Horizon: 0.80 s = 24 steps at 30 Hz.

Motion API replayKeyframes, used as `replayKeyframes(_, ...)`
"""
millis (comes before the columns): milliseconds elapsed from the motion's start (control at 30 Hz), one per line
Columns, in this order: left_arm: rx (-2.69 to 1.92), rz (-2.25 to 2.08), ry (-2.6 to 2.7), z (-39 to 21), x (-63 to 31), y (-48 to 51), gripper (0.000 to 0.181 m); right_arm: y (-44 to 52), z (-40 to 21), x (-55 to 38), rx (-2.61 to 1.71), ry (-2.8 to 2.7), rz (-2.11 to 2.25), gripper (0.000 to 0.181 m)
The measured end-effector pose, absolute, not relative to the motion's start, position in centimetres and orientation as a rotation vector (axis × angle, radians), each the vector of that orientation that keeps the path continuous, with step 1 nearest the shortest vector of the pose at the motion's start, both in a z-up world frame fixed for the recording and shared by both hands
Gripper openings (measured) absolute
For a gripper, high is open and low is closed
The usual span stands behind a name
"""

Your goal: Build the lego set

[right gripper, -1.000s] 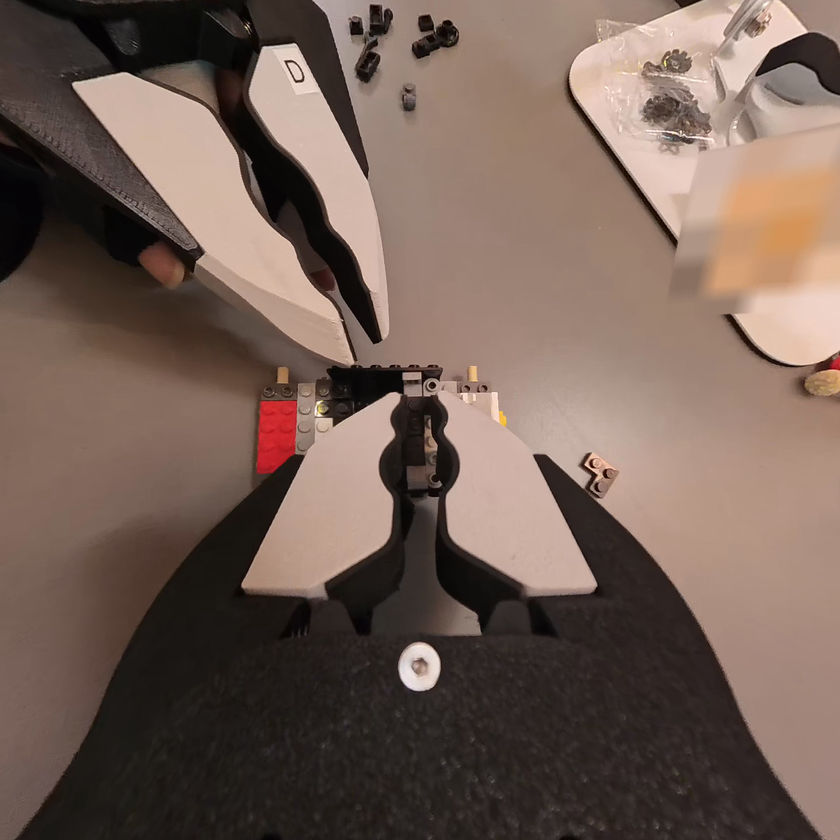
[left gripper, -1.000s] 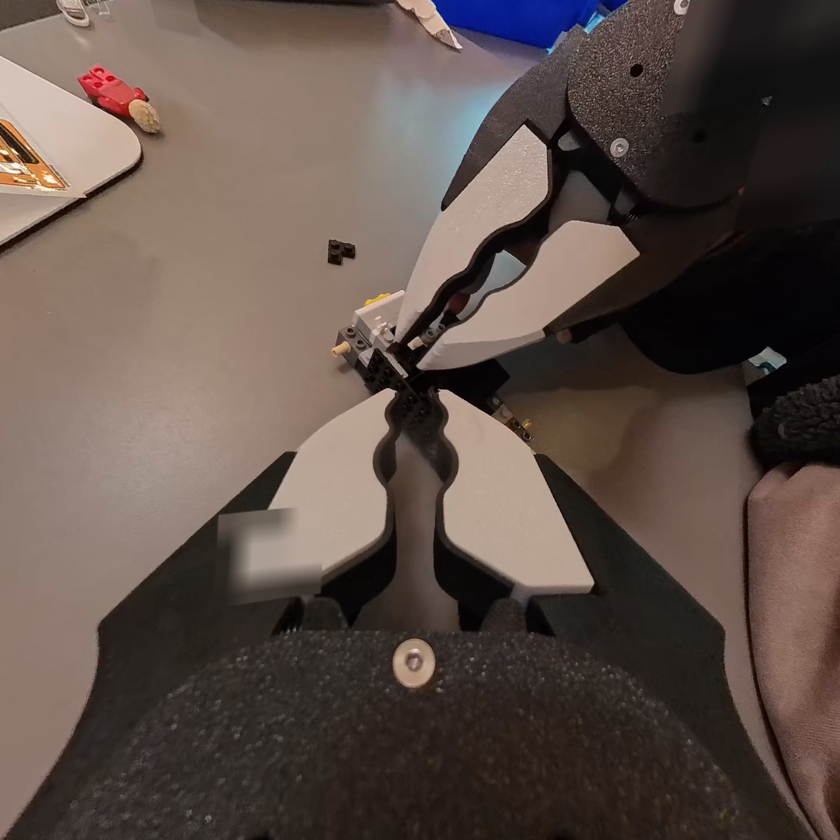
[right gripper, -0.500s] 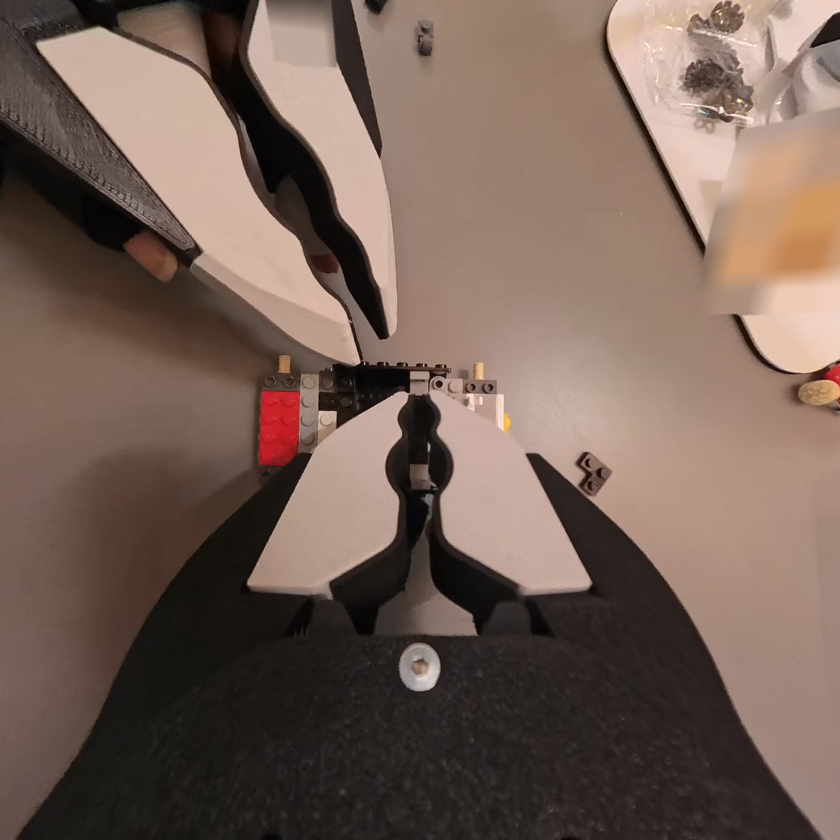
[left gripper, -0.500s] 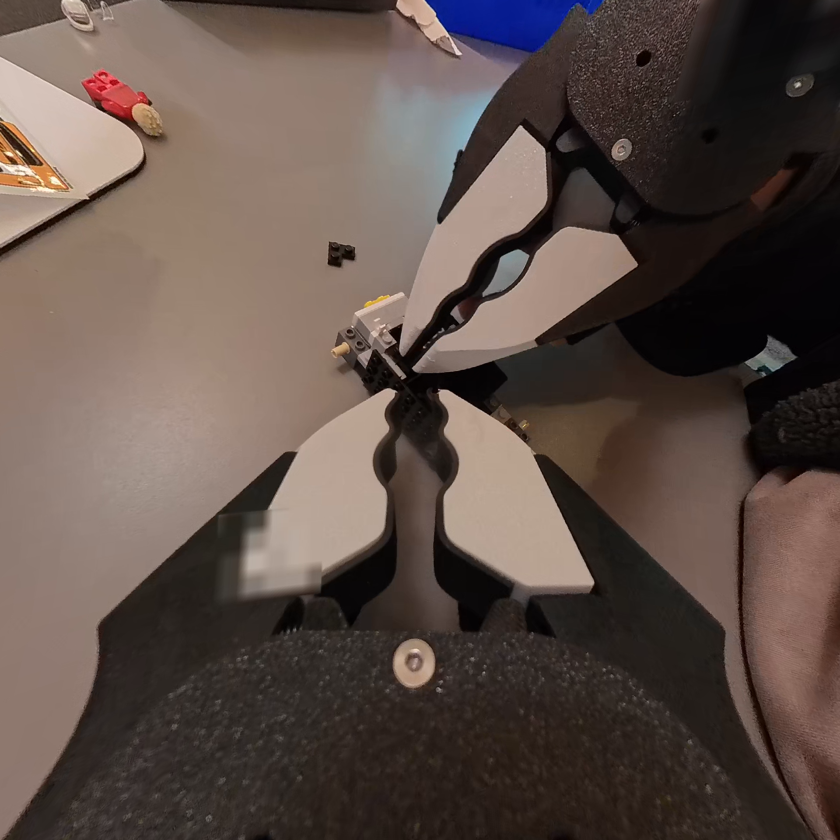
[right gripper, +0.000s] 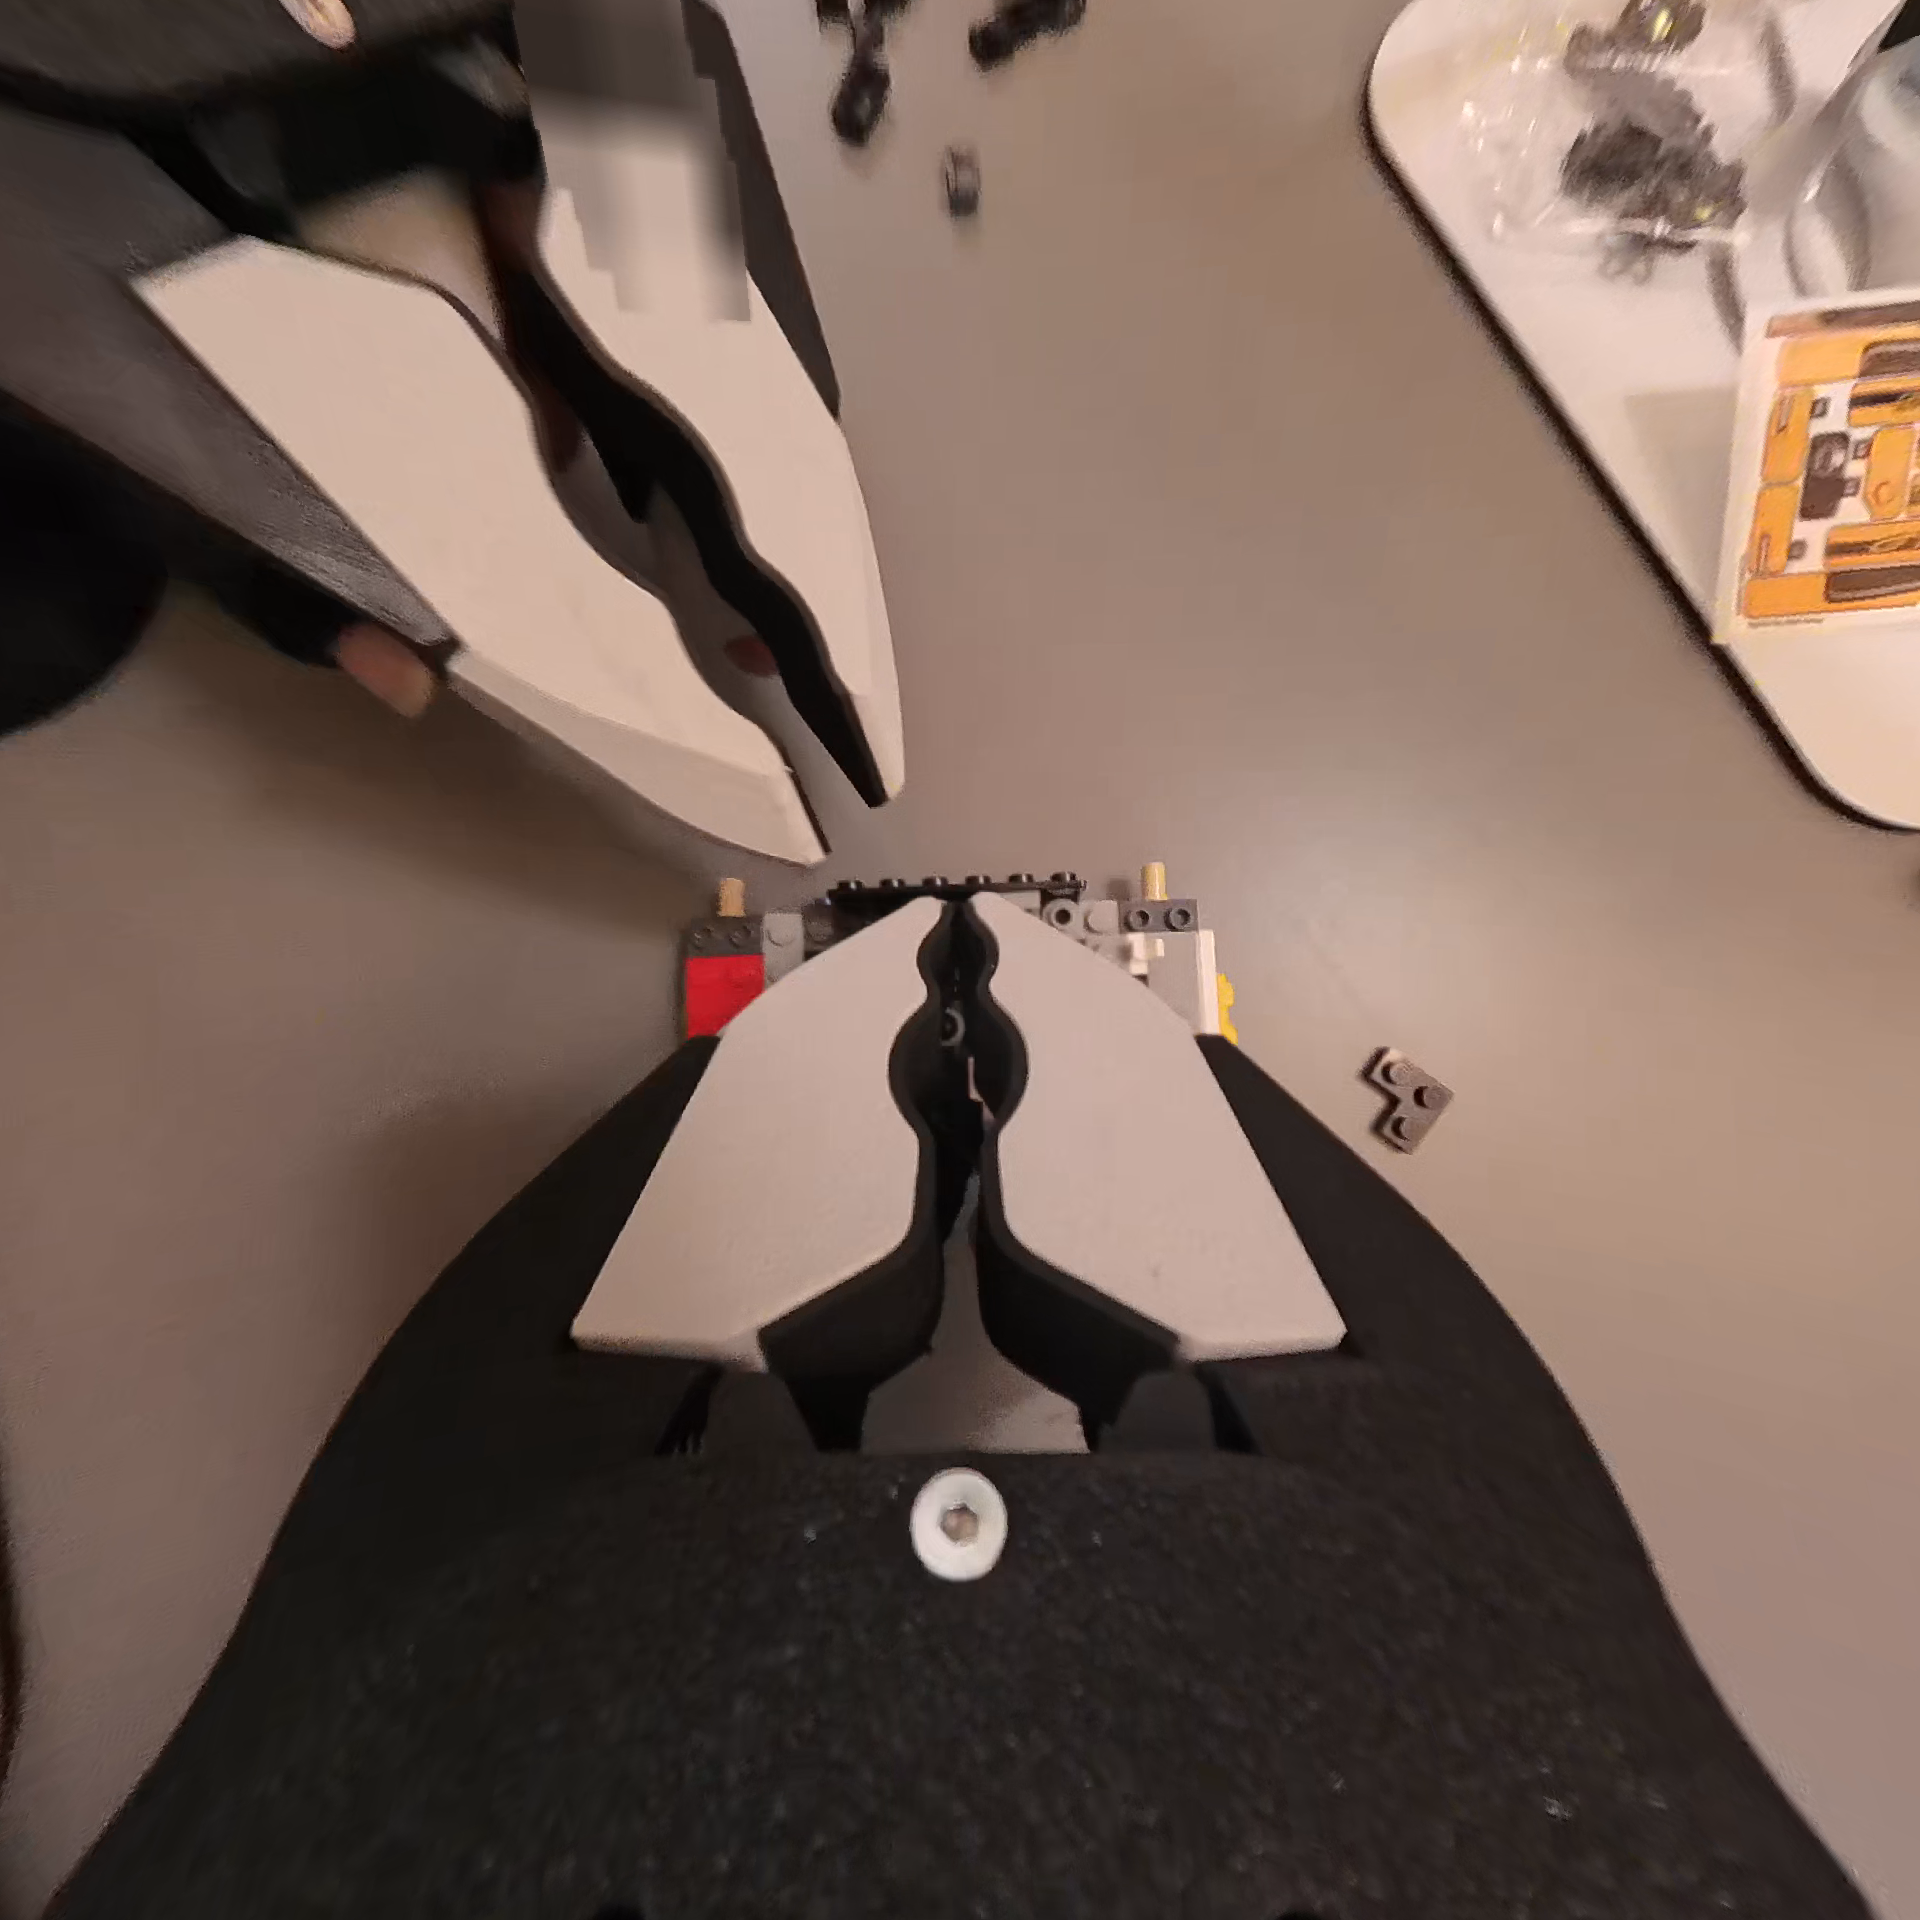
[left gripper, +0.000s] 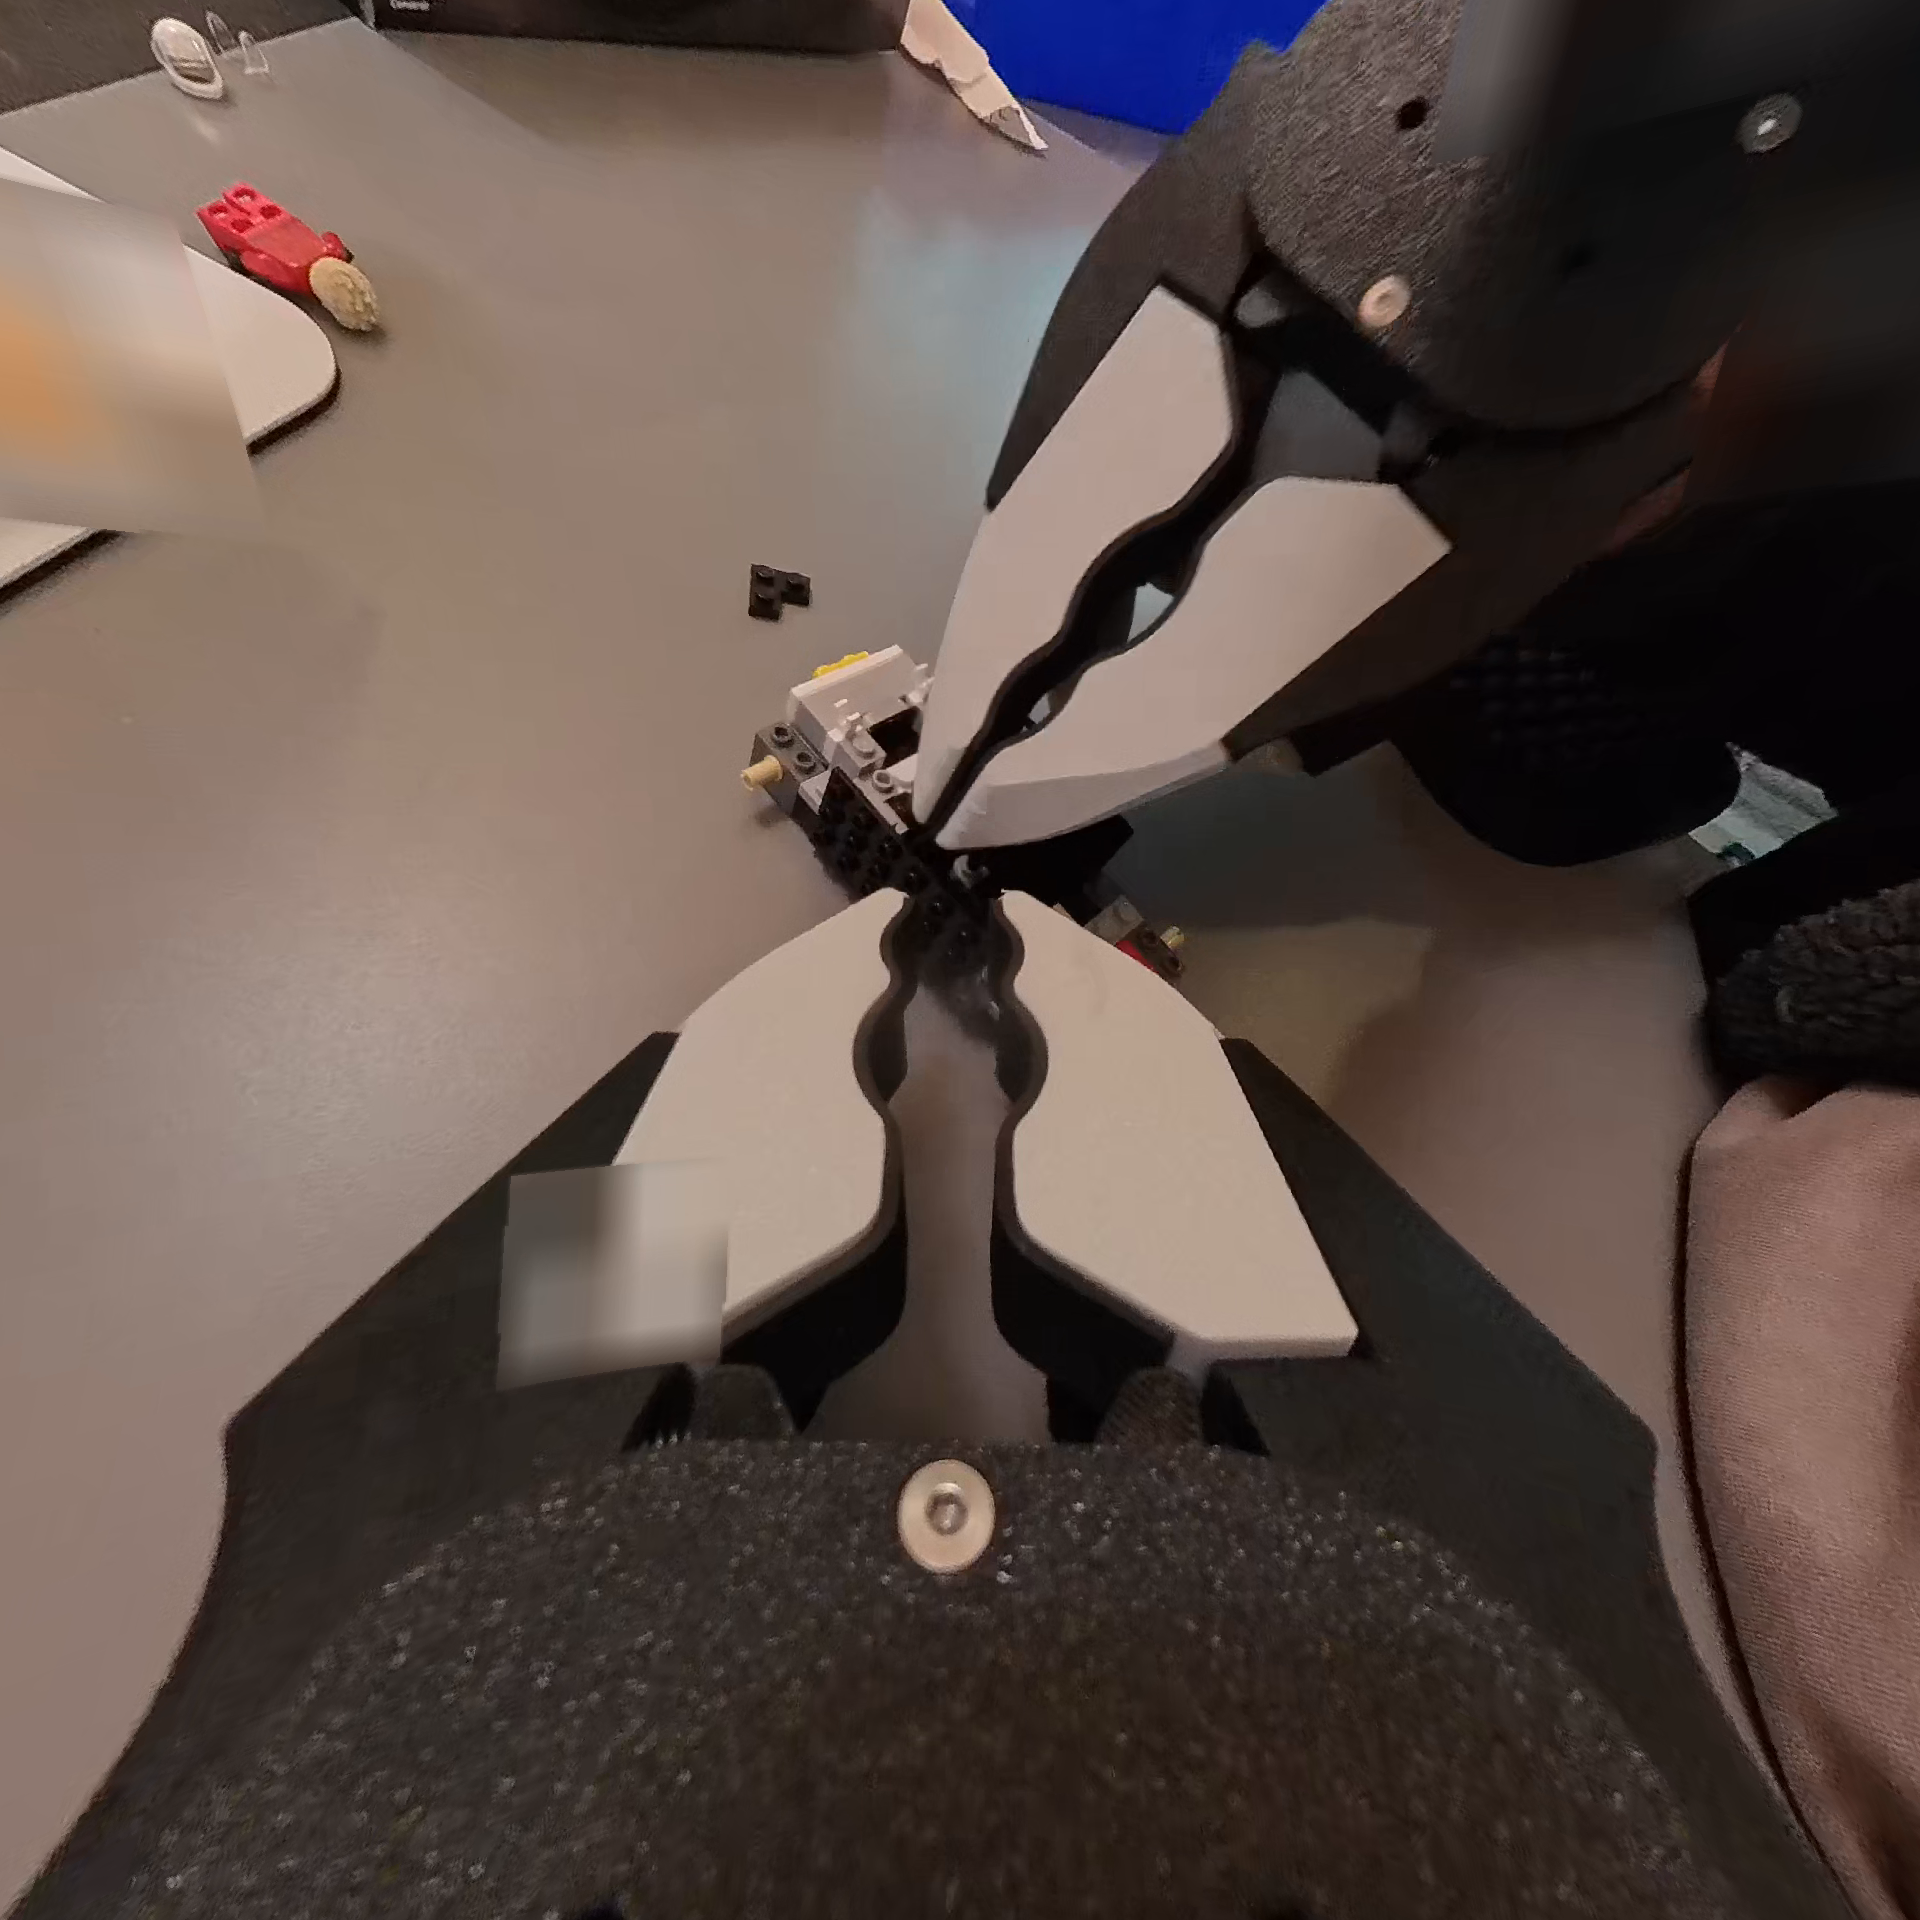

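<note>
Left wrist view: left gripper [left gripper: 951,904] stays narrowly parted around the black end of the lego model [left gripper: 868,800] on the table [left gripper: 468,727]. Right wrist view: right gripper [right gripper: 956,909] has squeezed nearly closed over the model's middle, likely pressing a piece home.

The tabletop [left gripper: 520,727] was plain grey. The lego build [right gripper: 1164,940] mixed black, grey, white, red and yellow bricks. Each gripper [left gripper: 951,904] had pale grey fingers on speckled black. At upper left lay a red piece [left gripper: 265,234].
</note>
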<state>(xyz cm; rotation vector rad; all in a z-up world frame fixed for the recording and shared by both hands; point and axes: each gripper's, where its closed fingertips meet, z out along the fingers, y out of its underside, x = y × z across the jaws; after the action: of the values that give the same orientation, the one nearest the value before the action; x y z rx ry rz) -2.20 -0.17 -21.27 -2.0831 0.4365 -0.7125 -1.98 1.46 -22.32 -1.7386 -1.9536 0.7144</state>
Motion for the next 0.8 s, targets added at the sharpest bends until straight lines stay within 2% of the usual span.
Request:
replayKeyframes(267,-2.094,-0.721,0.431,-21.6,-2.3,-0.2,0.012,3.3,-19.6,-1.2,-1.749,-1.745,0.937,0.009)
replayKeyframes(800,-2.049,-0.67,0.385,-20.7,-3.4,0.4,0.01,8.2,-20.3,3.7,-1.762,-1.742,0.745,0.01)
